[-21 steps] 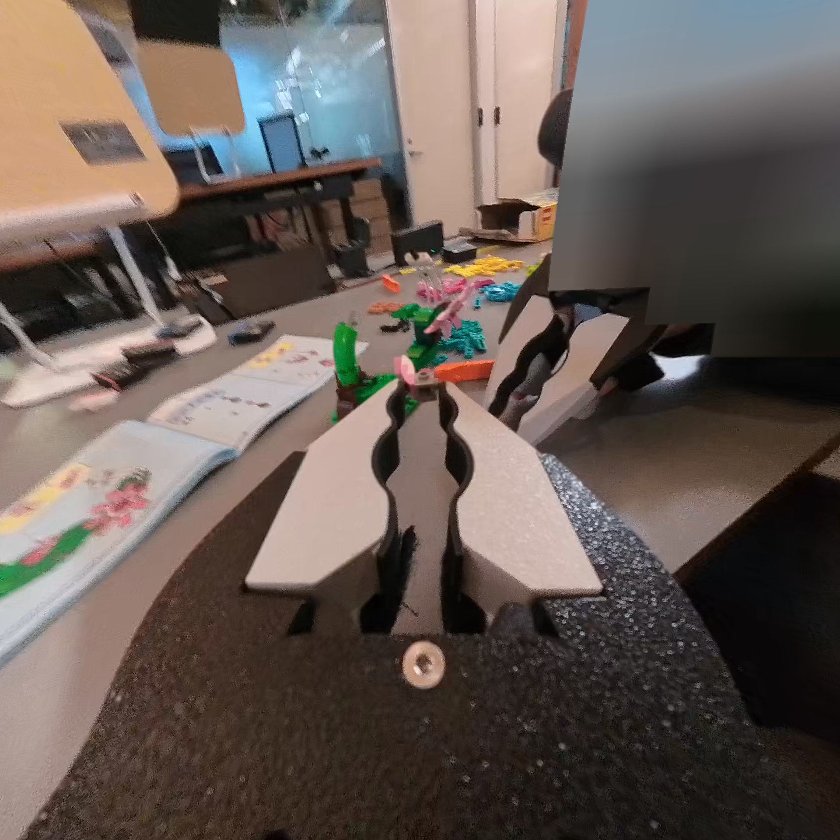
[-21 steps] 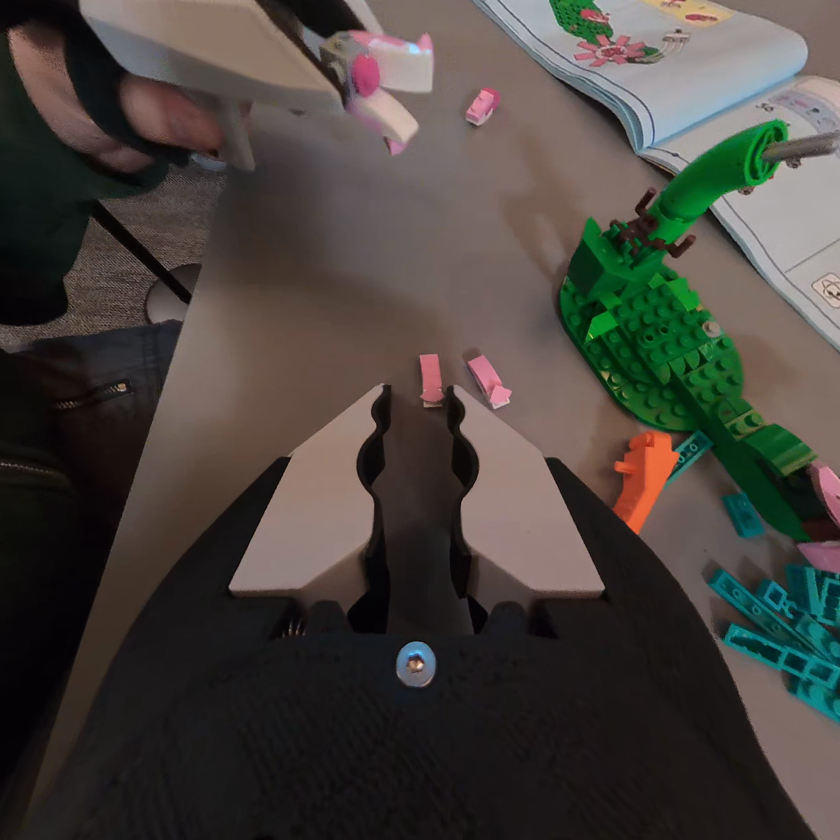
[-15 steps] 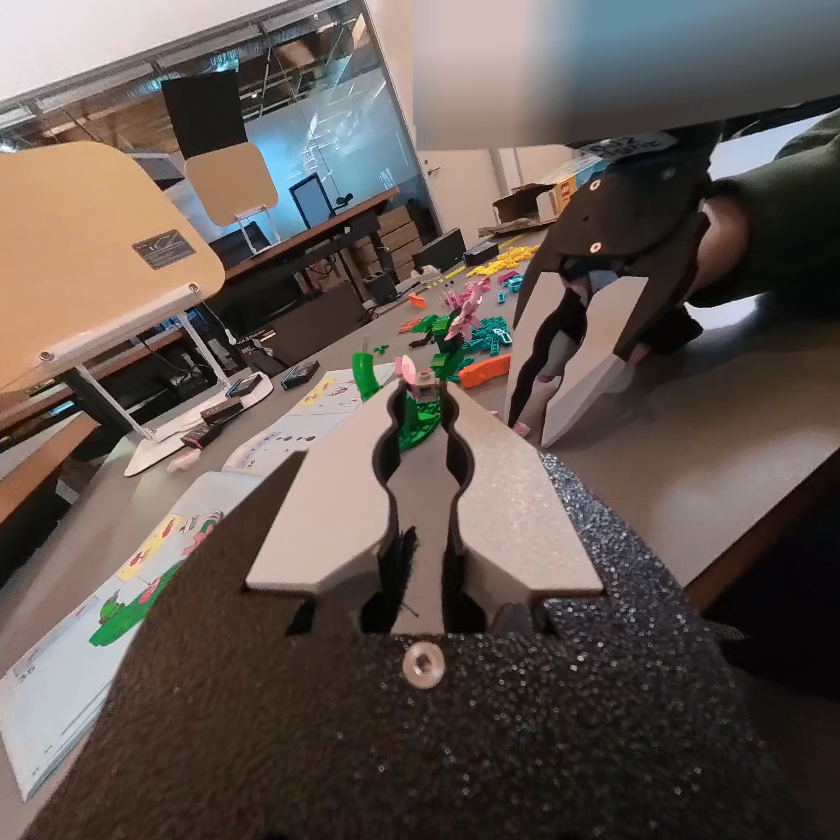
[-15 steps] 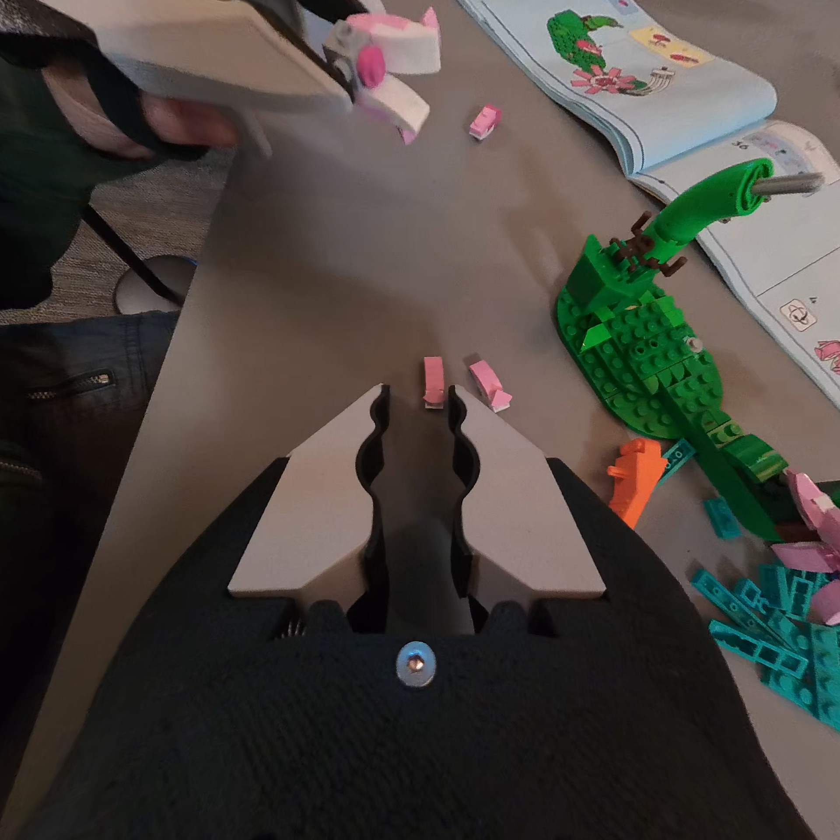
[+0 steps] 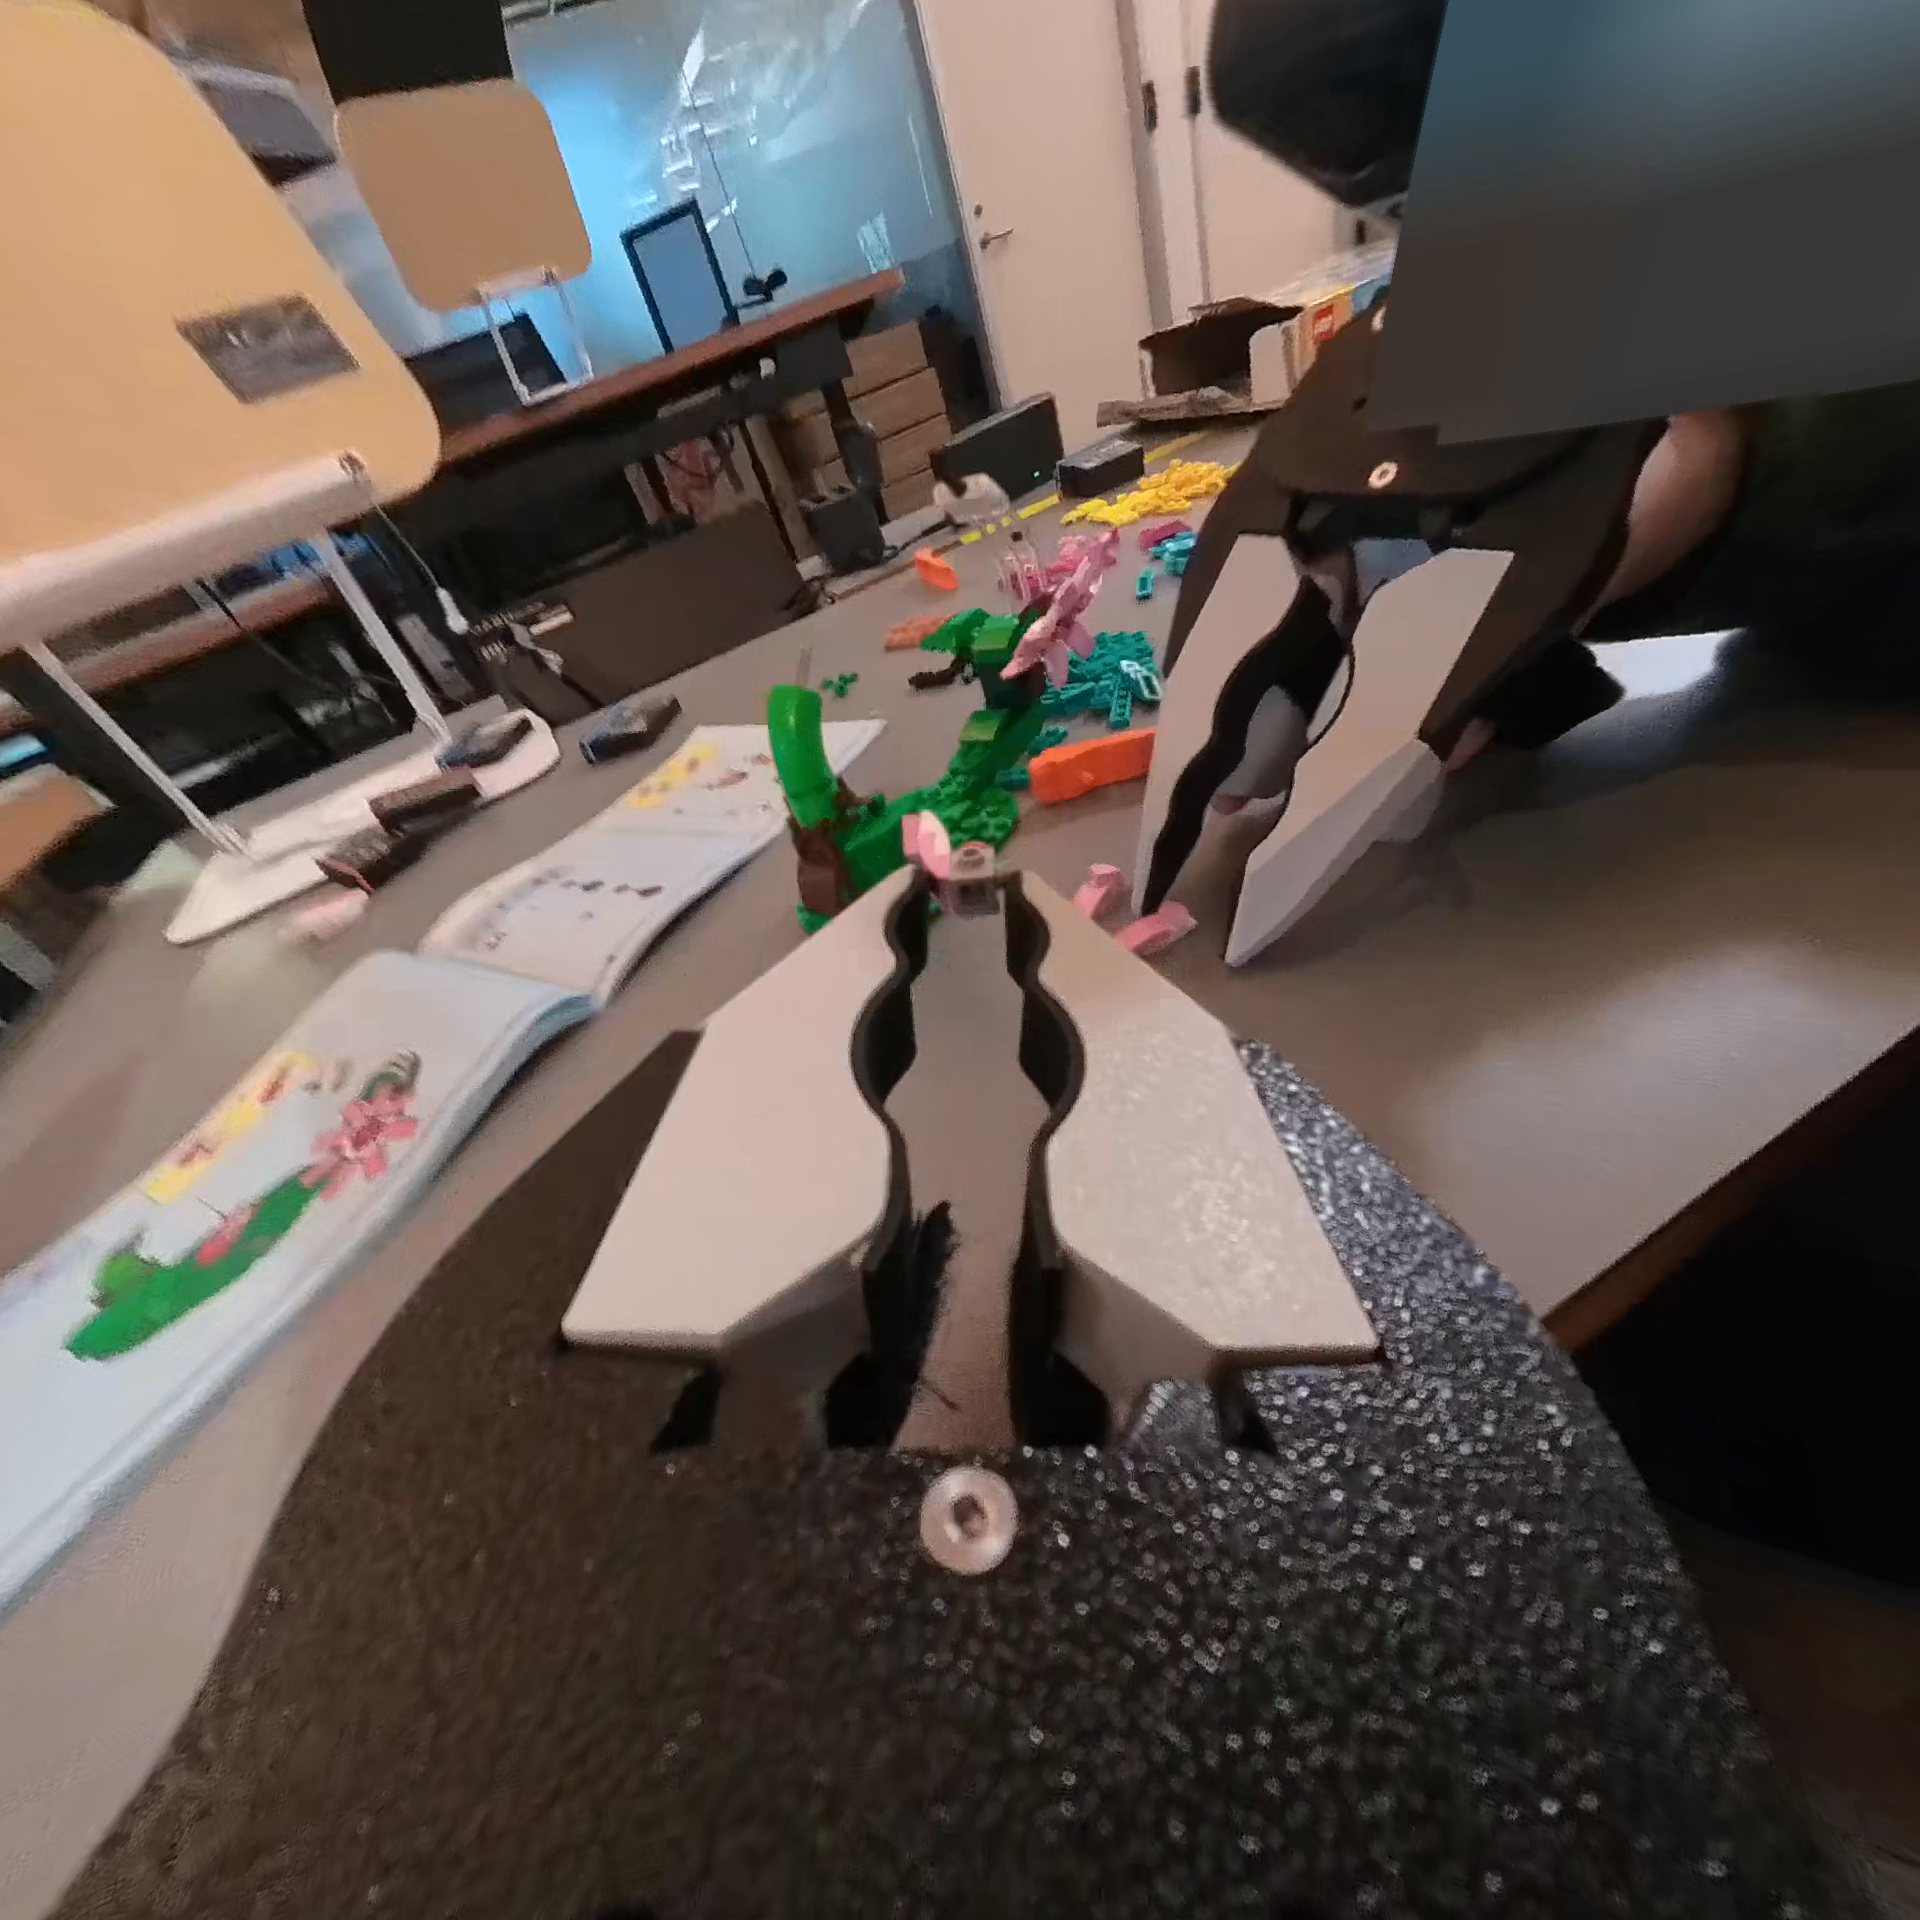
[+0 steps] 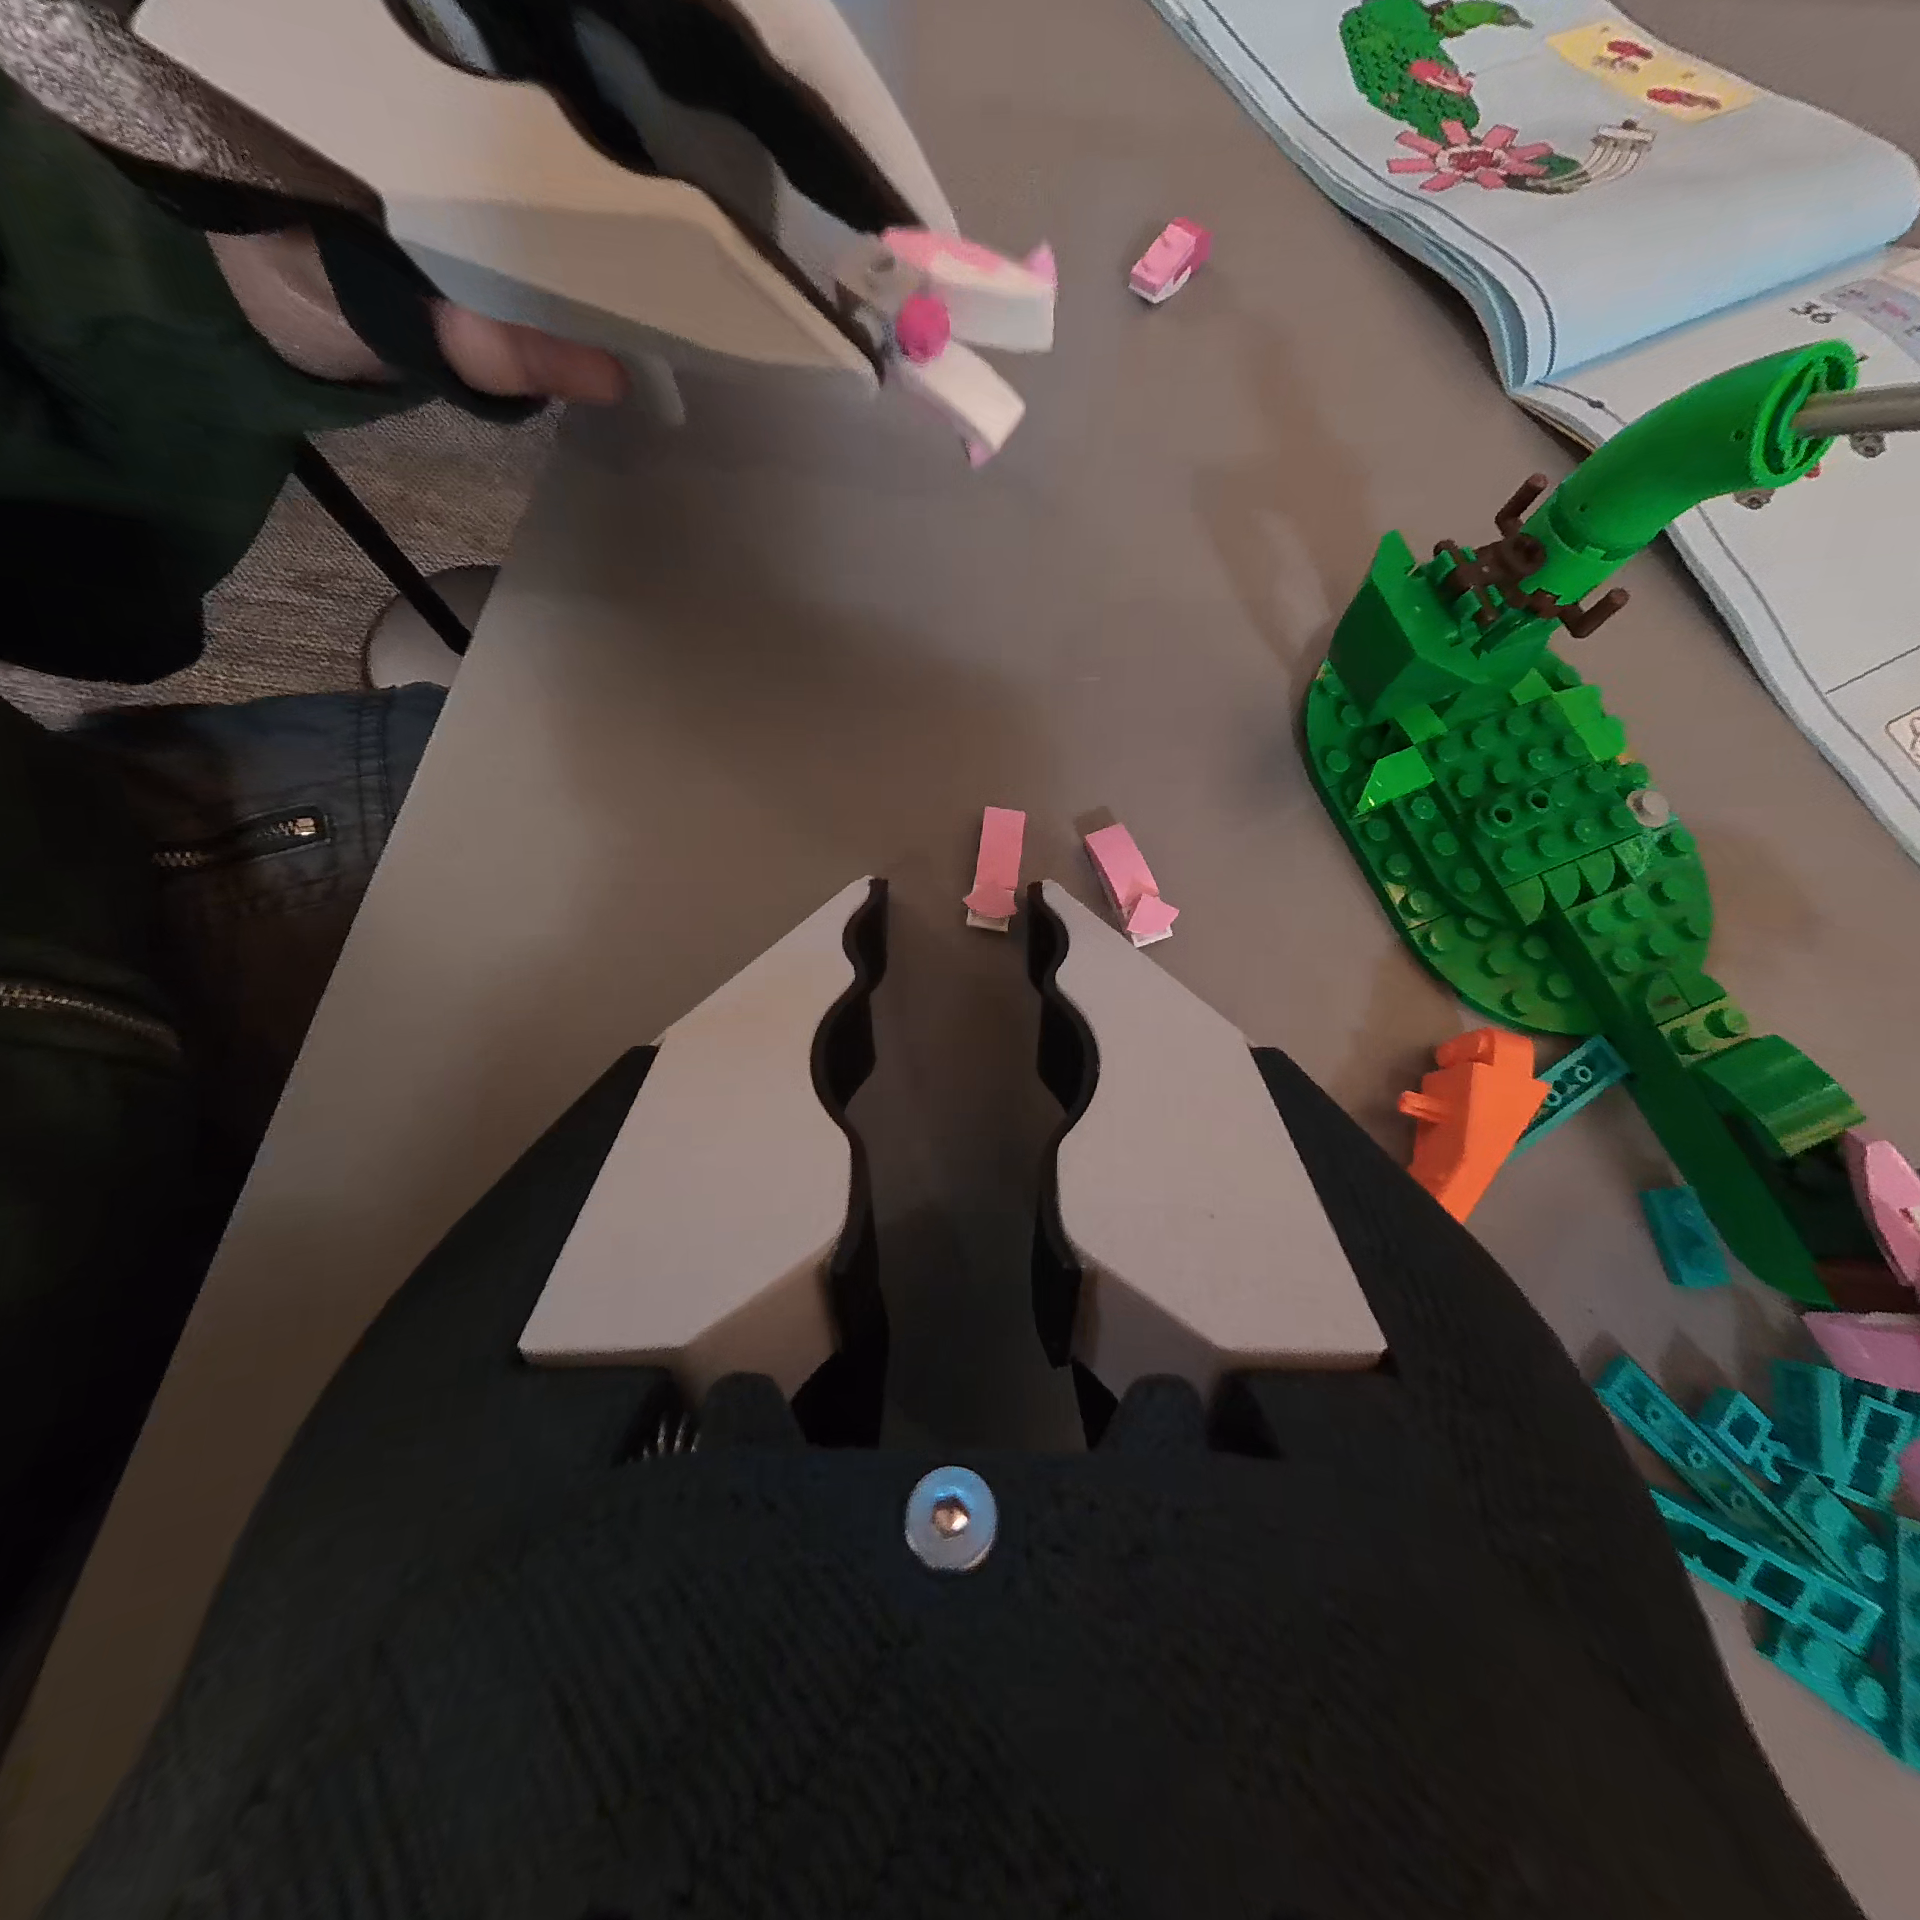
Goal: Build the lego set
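My left gripper [image 5: 966, 883] is shut on a small pink and white flower assembly [image 5: 958, 871] and holds it in the air above the table. It also shows at the upper left of the right wrist view [image 6: 883, 312], with the flower assembly [image 6: 961, 322] at its tips. My right gripper [image 6: 956, 888] is open and low over the table. A loose pink piece [image 6: 997, 868] lies just ahead of its tips, and a second pink piece [image 6: 1127, 883] lies just to its right. The green lego build [image 6: 1507, 831] with a curved stem stands at the right.
An open instruction booklet [image 6: 1558, 156] lies at the far right. A third pink piece [image 6: 1169, 260] lies near it. An orange piece [image 6: 1470, 1132] and several teal pieces [image 6: 1787, 1507] lie at the right. The table edge [image 6: 416, 831] runs along the left, with a person's legs beyond it. Tip to tip, the grippers are about 8 centimeters apart. The left gripper is farther from the orange piece [image 6: 1470, 1132], some 15 centimeters, than the right, some 8 centimeters.
In the right wrist view my left gripper has come lower and to the right with the flower assembly. My right gripper has stayed open behind the pink piece.
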Tool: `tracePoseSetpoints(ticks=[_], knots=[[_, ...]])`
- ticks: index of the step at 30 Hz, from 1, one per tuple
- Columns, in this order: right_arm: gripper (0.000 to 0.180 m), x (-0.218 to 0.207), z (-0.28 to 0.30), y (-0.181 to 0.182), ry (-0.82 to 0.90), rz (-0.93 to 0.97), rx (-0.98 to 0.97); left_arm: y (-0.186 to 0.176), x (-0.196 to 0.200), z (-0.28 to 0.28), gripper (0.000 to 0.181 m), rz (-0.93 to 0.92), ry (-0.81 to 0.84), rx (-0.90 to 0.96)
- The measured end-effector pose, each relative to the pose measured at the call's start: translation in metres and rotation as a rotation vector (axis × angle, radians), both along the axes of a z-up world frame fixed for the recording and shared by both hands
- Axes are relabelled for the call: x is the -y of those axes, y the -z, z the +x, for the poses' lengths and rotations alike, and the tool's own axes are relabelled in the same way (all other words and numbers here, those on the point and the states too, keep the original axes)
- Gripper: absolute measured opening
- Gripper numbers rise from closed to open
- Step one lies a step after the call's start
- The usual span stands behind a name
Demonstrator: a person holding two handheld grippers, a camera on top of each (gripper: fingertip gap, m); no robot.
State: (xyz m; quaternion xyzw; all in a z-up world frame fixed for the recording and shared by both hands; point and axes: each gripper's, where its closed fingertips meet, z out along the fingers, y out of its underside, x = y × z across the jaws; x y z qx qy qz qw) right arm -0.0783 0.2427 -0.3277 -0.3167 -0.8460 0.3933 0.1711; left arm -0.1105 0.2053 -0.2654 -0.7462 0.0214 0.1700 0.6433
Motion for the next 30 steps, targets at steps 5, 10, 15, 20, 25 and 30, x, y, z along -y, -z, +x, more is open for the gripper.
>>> tracePoseSetpoints(ticks=[5,10,15,20,25,30], knots=[[0.022,0.001,0.001,-0.001,-0.006,0.039,-0.049,-0.002,0.002,-0.001,0.012,0.028,0.008,0.043],[0.018,-0.007,-0.007,0.0,0.08,0.042,-0.044,-0.002,0.002,-0.001,0.012,0.027,0.012,0.049],[0.015,-0.004,-0.009,0.0,0.098,0.038,-0.037,0.0,0.001,0.0,0.012,0.013,0.02,0.051],[0.007,-0.001,-0.009,0.0,0.082,0.041,-0.035,0.001,0.001,0.001,0.012,0.006,0.028,0.06],[0.006,0.003,-0.007,-0.023,0.088,-0.218,-0.005,0.002,0.001,0.001,0.013,-0.003,0.05,0.092],[0.006,0.011,0.014,-0.093,-0.054,-1.049,0.287,0.001,0.001,0.001,0.012,0.0,0.077,0.152]])
